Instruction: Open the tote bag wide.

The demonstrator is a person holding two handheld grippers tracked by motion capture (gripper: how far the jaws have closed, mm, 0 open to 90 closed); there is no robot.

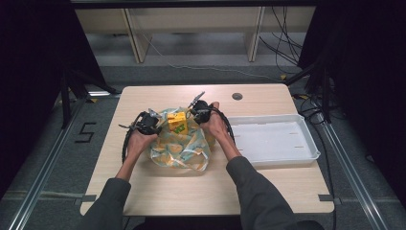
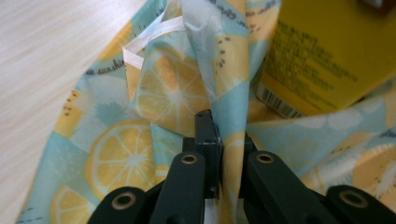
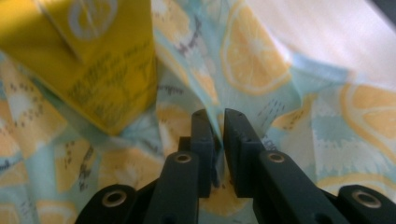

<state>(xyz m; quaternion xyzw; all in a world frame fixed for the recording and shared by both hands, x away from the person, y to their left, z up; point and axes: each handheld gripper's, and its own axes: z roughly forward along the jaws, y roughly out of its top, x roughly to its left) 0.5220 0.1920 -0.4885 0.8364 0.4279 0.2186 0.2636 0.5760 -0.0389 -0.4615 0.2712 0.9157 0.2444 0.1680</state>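
A thin, crinkly plastic bag (image 1: 182, 146), printed with yellow lemon slices on pale blue, is lying at the middle of the light wood-grain surface (image 1: 191, 191). A stiff, square-edged yellow carton (image 1: 177, 122) is standing inside the bag's open mouth, its upper part poking out above the soft film.

The left gripper (image 1: 152, 120) is pinching the bag's rim on the left side of the carton; in the left gripper view its black jaws are pressing together on a fold of the printed film (image 2: 219, 116), with the carton's flat face and barcode (image 2: 327, 51) just beside it. The right gripper (image 1: 195, 109) is clamping the opposite rim; in the right gripper view the jaws are squeezing a pleat of the same glossy film (image 3: 219, 116), and the carton's angled corner (image 3: 93, 60) is sitting close by on the left.

A shallow white rectangular tray (image 1: 306, 155) with rounded corners is resting on the surface to the right of the bag, apart from it.
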